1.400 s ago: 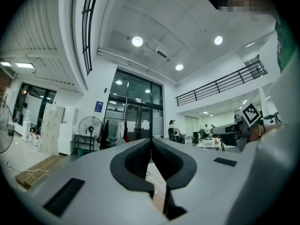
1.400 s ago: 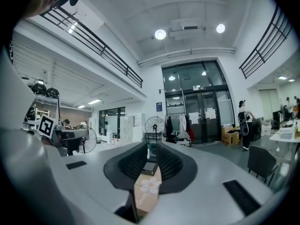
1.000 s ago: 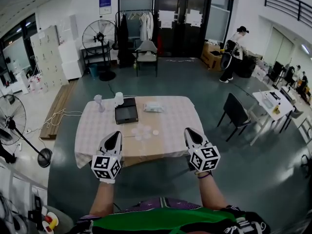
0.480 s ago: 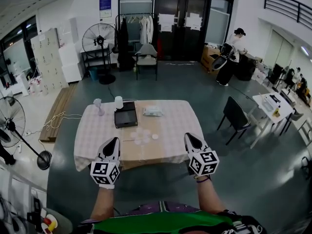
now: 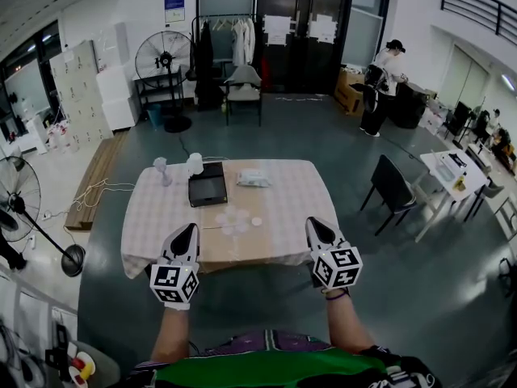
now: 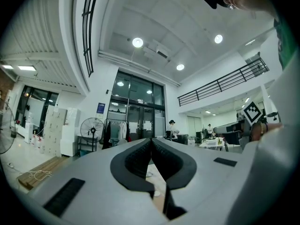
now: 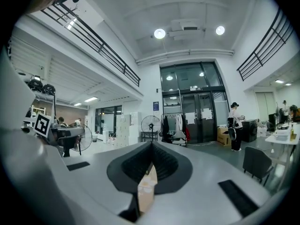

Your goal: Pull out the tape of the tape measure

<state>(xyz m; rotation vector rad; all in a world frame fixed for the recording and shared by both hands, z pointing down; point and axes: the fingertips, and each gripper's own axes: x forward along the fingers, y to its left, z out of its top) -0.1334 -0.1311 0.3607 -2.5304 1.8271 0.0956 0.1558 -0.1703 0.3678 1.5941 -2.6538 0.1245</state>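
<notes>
Both hands up, the left gripper (image 5: 191,228) with fingers pressed together, nothing between them. The right gripper (image 5: 312,221) likewise closed and empty. In the head view both tips overlap the near edge of the table (image 5: 153,217), one toward each near corner, well apart from each other.

The tape measure cannot be singled out. Small pale round pieces (image 5: 234,218) lie ahead of the fingertips, between the two grippers, and a black box (image 5: 208,184) sits beyond them.

Open floor surrounds the table. A dark chair (image 5: 392,186) stands off to the right of the right fingers.
</notes>
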